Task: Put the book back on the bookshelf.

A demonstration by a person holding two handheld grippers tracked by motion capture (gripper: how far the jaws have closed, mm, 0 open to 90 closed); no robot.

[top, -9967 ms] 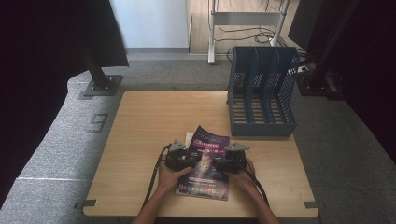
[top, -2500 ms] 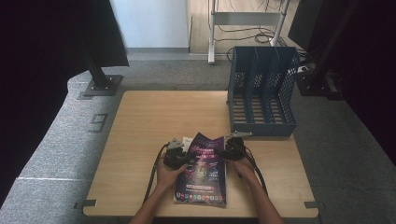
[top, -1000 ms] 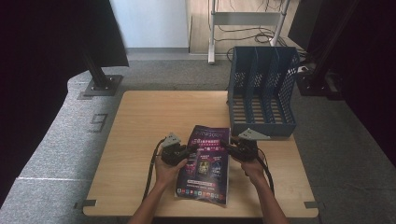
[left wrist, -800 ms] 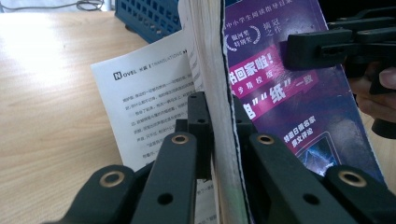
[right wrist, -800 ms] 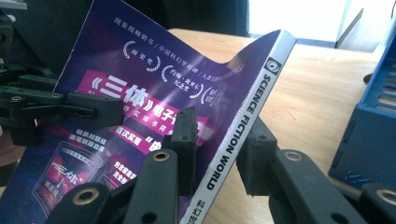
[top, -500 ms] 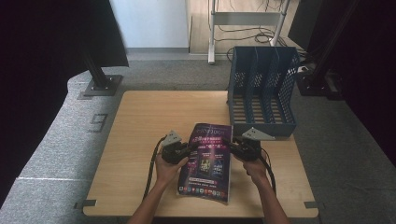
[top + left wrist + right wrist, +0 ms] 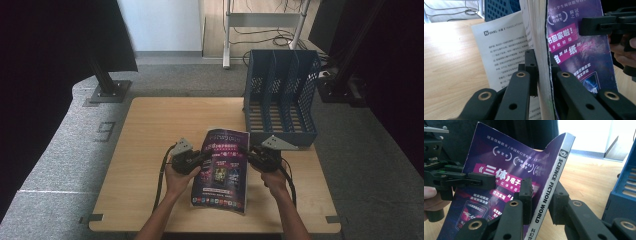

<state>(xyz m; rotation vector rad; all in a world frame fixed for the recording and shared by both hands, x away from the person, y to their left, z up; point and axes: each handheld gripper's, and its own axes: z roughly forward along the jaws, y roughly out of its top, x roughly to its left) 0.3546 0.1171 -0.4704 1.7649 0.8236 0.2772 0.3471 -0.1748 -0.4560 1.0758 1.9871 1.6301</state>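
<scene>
Since a second ago the magazine has hardly shifted; it stands lifted over the near middle of the pale wooden worktop. The left gripper fingers are clamped on its page edge. The right gripper fingers have just been closing and pinch its white spine. The glossy purple cover bows. A perforated blue plastic file rack stands behind.

Looks like a lab or test room set up for recording: bare wooden table on grey carpet, black curtains at 9 and 3 o'clock, stand base plates on the floor, loose cables under a metal frame at 12, blue file rack at 1.
</scene>
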